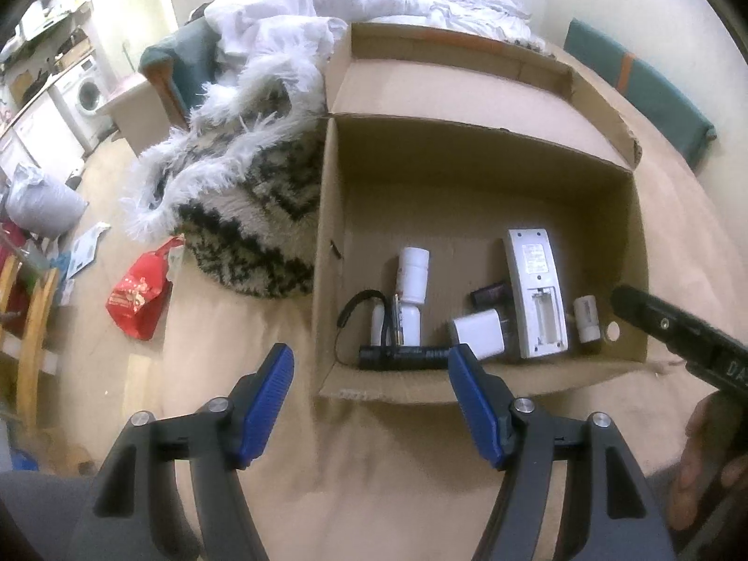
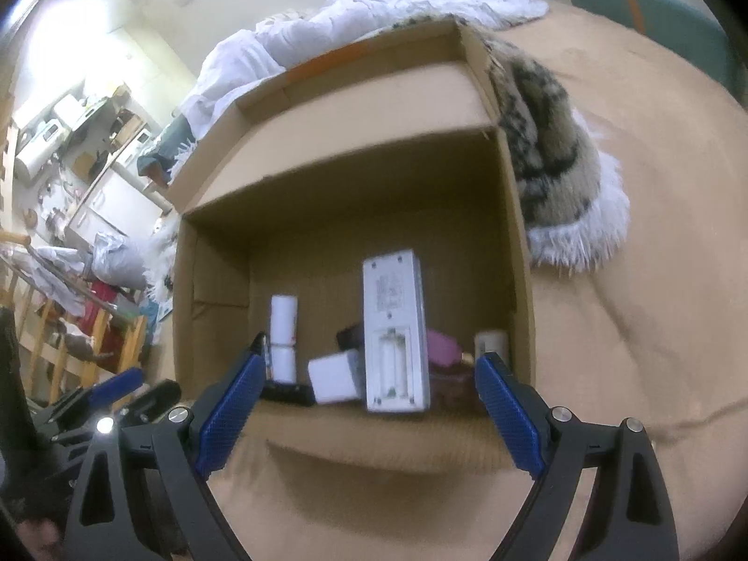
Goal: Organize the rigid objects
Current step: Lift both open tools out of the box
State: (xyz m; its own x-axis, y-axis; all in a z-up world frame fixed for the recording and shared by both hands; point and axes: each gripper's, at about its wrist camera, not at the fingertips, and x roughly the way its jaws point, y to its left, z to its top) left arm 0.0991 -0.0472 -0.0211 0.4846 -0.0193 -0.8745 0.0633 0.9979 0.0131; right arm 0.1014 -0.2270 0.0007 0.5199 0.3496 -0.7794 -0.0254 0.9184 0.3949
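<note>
Flashlight [image 1: 402, 357] half hidden behind box [image 1: 467, 383] rim, pink item [image 2: 443, 348] blurred

Ahead of the left tool [image 1: 370, 362], whose blue pads [image 1: 269, 402] look ribbed and matt, stands a matt corrugated cardboard box [image 1: 477, 177]. Inside lies a smooth white plastic remote [image 1: 535, 290]. Left of the box lies a shaggy woolly rug [image 1: 248, 215], on smooth tan bed cloth [image 1: 374, 467].

Both claws tilted down and forward, pads apart, nothing between them. Left claw [image 1: 371, 392] spread about midway, blue pads [image 1: 266, 404] bare. Right claw [image 2: 369, 413] splayed wider, empty too. Bit of a hand [image 1: 701, 463] wrapped round the right claw's handle at the frame edge.
</note>
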